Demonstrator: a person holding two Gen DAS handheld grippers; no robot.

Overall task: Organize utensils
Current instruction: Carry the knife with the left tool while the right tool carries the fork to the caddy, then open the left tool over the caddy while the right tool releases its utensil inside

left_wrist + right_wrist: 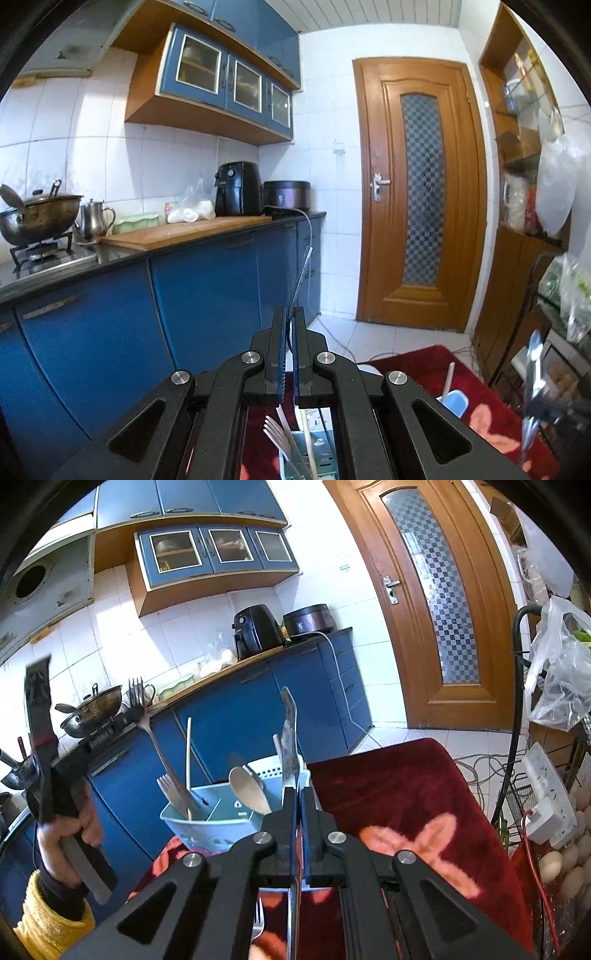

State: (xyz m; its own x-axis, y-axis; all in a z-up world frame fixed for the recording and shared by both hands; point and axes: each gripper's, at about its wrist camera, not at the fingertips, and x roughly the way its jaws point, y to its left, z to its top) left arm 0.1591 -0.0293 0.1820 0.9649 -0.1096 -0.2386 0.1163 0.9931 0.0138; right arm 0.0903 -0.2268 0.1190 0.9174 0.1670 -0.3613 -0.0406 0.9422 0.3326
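Item one: we are holding the left gripper (290,325) with its jaws pressed together on a thin flat utensil (301,280), seen edge-on, which is sticking up and forward from the fingertips; what kind it is we cannot tell. Item two: we are holding the right gripper (298,801) clamped on a metal utensil handle (289,734), which is rising above the fingertips and running back beneath the jaws. Item three: the light blue utensil caddy (207,823) is standing on the red cloth (399,786) near its left edge, just ahead of and left of the right gripper's tips. It is holding a metal fork (147,723), a pale fork (170,788), a chopstick (188,760) and a wooden spoon (249,788), all leaning upright. In the left wrist view the caddy is lying below and behind the fingertips. Item four: a hand (70,834) in a yellow sleeve (48,919) is gripping the left tool's handle, at the far left of the right wrist view, over the blue cabinets (236,709).
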